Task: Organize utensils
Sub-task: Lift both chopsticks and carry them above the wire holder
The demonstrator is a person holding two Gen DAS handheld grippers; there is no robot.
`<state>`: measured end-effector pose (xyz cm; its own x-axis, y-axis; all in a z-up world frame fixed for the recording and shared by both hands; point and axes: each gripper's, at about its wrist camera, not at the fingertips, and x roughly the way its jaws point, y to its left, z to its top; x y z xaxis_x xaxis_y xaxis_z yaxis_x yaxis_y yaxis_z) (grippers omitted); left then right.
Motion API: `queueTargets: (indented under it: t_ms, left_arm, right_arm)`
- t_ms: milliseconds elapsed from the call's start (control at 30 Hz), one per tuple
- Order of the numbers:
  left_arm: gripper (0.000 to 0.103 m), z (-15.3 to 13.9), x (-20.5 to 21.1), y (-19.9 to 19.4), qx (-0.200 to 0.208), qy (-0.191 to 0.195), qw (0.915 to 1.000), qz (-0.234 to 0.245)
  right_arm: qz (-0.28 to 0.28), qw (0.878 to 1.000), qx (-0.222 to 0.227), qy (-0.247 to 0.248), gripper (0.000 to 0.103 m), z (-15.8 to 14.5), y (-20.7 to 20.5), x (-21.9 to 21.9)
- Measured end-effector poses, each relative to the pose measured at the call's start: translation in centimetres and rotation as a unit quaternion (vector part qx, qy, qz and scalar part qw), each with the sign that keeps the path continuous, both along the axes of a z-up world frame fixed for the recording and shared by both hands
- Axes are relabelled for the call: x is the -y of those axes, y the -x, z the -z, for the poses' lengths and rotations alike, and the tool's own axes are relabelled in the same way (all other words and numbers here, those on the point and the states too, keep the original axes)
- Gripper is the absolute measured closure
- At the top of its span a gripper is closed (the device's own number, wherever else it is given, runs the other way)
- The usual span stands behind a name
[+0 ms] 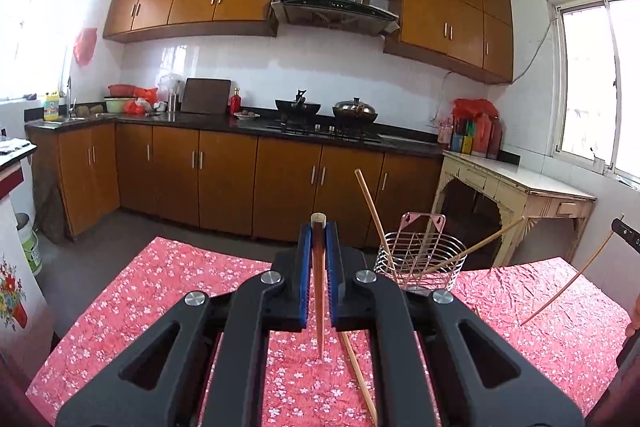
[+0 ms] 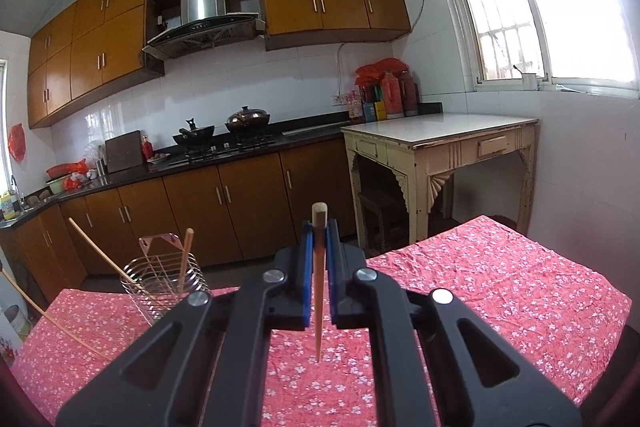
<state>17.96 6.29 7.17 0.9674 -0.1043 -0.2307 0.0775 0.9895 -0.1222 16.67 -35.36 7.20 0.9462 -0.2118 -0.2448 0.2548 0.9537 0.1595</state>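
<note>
In the left wrist view my left gripper (image 1: 318, 231) is shut on a wooden chopstick (image 1: 319, 291) that stands upright between the blue pads, its tip hanging above the red floral tablecloth (image 1: 160, 287). A wire utensil basket (image 1: 420, 263) stands just right of it with two chopsticks (image 1: 372, 211) leaning out. Another chopstick (image 1: 358, 379) lies on the cloth under the gripper. In the right wrist view my right gripper (image 2: 319, 231) is shut on its own upright chopstick (image 2: 318, 299). The basket (image 2: 164, 283) is to its left.
Kitchen counter with stove and pots (image 1: 328, 111) runs along the far wall. An old cream side table (image 2: 440, 135) stands right of the cloth-covered table (image 2: 500, 287). A slanting chopstick (image 2: 48, 317) crosses the left edge of the right wrist view.
</note>
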Motion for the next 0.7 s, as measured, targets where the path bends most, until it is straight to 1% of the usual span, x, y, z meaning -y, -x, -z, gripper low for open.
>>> queueTargets:
  t_ms: [200,367,533,700]
  left_arm:
    - [0.096,-0.7,-0.1,0.2,0.006,0.004,1.0,0.002]
    - [0.096,-1.9,-0.1,0.2,0.012,0.014,0.9998,0.013]
    - [0.096,-5.4,0.5,0.4,0.04,0.023,0.9986,0.028]
    - [0.096,-9.3,1.8,-0.8,0.066,0.045,0.996,0.039]
  right_arm:
    - [-0.043,0.999,0.011,-0.02,0.096,-1.5,0.6,-0.9]
    - [-0.096,0.994,0.022,-0.039,0.096,-3.8,1.3,-2.2]
    - [-0.149,0.986,0.05,-0.057,0.096,-7.2,1.6,-4.0]
    - [-0.162,0.982,0.091,-0.036,0.096,-10.4,0.6,-6.6]
